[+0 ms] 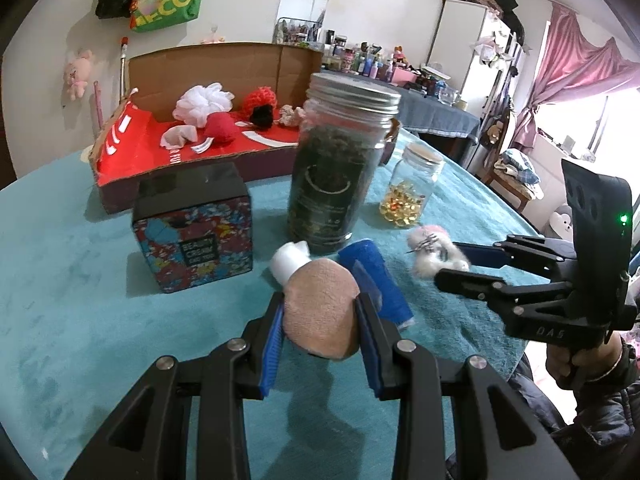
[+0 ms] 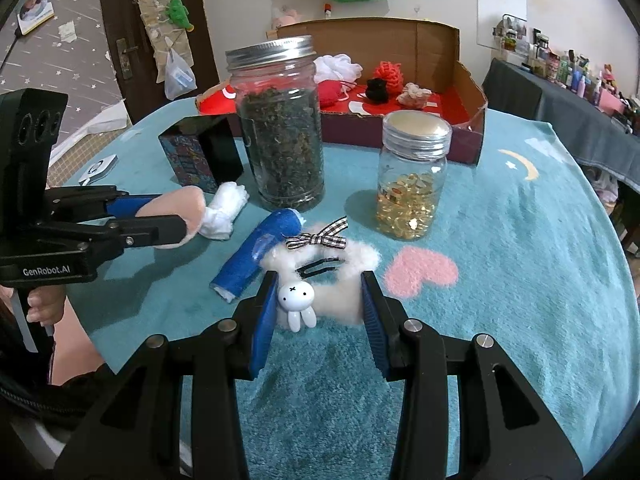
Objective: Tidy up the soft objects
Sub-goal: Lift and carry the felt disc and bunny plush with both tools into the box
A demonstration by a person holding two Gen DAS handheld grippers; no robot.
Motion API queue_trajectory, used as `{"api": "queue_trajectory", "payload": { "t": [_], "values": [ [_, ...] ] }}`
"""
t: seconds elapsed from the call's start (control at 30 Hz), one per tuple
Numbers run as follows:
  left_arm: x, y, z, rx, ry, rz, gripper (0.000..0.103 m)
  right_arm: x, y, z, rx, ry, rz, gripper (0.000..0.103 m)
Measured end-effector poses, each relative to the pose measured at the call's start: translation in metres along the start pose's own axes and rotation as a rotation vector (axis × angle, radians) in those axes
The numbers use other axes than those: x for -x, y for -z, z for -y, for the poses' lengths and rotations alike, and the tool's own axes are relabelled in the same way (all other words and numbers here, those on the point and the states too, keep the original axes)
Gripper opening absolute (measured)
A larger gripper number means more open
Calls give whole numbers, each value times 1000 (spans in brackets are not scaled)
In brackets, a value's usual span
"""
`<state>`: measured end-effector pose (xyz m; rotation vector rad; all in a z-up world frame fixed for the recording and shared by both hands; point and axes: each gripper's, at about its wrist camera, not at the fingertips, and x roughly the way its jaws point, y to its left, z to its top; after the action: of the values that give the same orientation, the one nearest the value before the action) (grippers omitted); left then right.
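teal cloth table (image 2: 520,280): cardboard tray (image 2: 472,128), two jars (image 2: 280,128), patterned box (image 1: 192,236), blue roll (image 2: 260,256).

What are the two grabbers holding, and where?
Left gripper squeezes the pink plush toy around its body. Right gripper pinches the fluffy bunny hair clip by its sides.

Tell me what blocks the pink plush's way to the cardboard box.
From the left gripper holding the pink plush, the tall tea jar and the patterned tin stand before the cardboard box; only a gap between them.
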<state>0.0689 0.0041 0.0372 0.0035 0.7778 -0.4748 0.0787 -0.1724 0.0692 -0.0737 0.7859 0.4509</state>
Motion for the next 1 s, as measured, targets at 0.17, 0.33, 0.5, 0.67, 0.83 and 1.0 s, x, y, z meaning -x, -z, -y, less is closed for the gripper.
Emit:
{"api": "queue_trajectory", "payload": {
  "t": [0.17, 0.33, 0.5, 0.67, 0.83, 1.0],
  "values": [
    [7, 4, -18, 36, -29, -2, 36, 2, 4, 12, -23, 22, -9, 38],
    [16, 9, -40, 71, -81, -1, 36, 1, 8, 26, -46, 51, -22, 38],
    [24, 11, -67, 106, -136, -4, 36, 2, 9, 38, -63, 76, -26, 38],
    [26, 7, -92, 94, -183, -3, 36, 1, 5, 55, -84, 99, -37, 38],
    [19, -6, -112, 26, -195, 0, 36, -1, -6, 75, -81, 142, -38, 38],
    [7, -22, -128, 7, -155, 1, 36, -8, -21, 90, -47, 181, -34, 38]
  ]
}}
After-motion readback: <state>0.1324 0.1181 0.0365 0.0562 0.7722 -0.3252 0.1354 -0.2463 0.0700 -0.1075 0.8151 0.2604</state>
